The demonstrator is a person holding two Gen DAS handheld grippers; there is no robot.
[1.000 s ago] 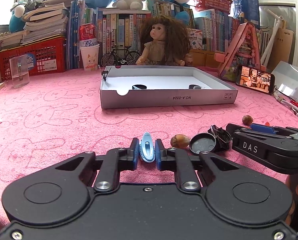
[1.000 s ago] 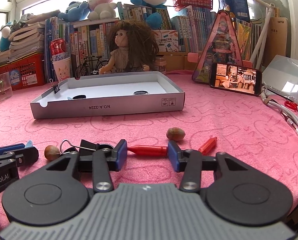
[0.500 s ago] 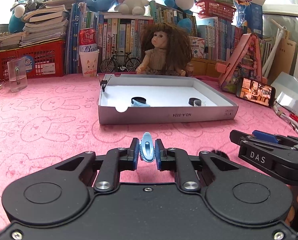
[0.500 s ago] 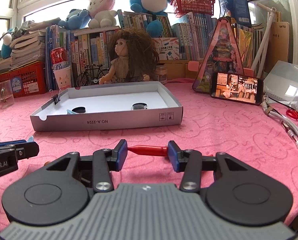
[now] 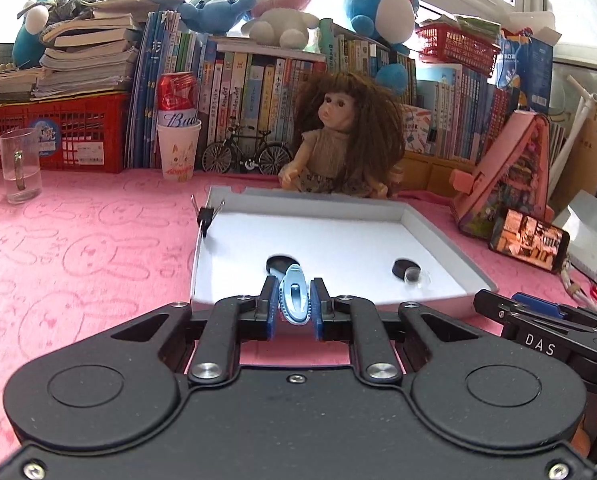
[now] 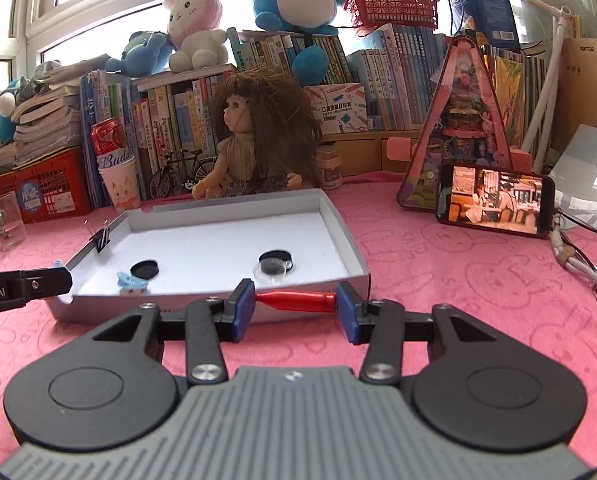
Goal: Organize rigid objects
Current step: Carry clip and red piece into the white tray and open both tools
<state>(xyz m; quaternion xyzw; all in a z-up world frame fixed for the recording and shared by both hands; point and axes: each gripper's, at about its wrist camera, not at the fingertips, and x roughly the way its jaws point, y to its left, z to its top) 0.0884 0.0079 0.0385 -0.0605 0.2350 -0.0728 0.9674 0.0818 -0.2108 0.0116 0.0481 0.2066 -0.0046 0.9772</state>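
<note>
My left gripper (image 5: 293, 303) is shut on a light blue clip (image 5: 294, 294), held upright just over the near wall of the shallow white box (image 5: 438, 236). Crosswise between the pads of my right gripper (image 6: 295, 304) sits a red stick (image 6: 296, 301), gripped at both ends, close to the box (image 6: 348, 236) front wall. Two black round lids (image 6: 144, 269) (image 6: 275, 258), a clear lid and a small blue piece (image 6: 131, 282) lie inside the box. A black binder clip (image 5: 206, 216) is clamped on its left wall. The left gripper's tip (image 6: 46, 280) shows at the left of the right wrist view.
A doll (image 5: 346, 140) sits behind the box in front of rows of books. A phone (image 6: 496, 200) leans at the right beside a pink triangular house. A glass mug (image 5: 20, 170), a paper cup with a can and a red basket stand at the left. Cables and scissors lie far right.
Both grippers rose off the pink cloth and came forward to the box's near wall, still carrying the blue clip and the red stick. The nuts and clips on the cloth dropped out of view.
</note>
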